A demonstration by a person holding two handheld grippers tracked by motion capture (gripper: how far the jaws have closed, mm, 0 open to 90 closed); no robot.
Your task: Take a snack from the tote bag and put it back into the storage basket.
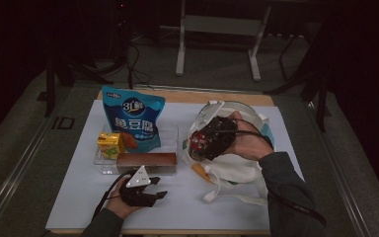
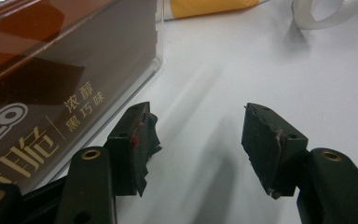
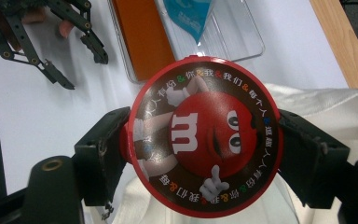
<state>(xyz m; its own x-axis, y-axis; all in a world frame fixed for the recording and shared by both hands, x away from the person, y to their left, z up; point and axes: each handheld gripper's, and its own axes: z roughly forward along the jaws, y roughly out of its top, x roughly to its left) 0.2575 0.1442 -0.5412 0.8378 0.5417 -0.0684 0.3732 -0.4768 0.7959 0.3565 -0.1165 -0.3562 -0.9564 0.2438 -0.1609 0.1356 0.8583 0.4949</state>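
Note:
My right gripper (image 3: 205, 144) is shut on a round red M&M's tin (image 3: 205, 140), one jaw on each side of its rim. In the high view the tin (image 1: 196, 143) hangs over a white cloth bag (image 1: 237, 170) at the right of the table. My left gripper (image 1: 159, 187) rests low at the front left, open with nothing between its pads (image 2: 135, 135). Just left of those jaws lies a brown chocolate box (image 2: 51, 70). From the right gripper view, the left gripper (image 3: 86, 70) is at the top left.
A clear tray (image 1: 172, 133) holds the brown box (image 1: 146, 159), a blue snack bag (image 1: 133, 118) and a yellow juice carton (image 1: 109, 144). An orange object (image 1: 200, 172) and white straps (image 1: 217, 190) lie by the cloth bag. The white mat ends at a wooden table edge (image 3: 335, 42).

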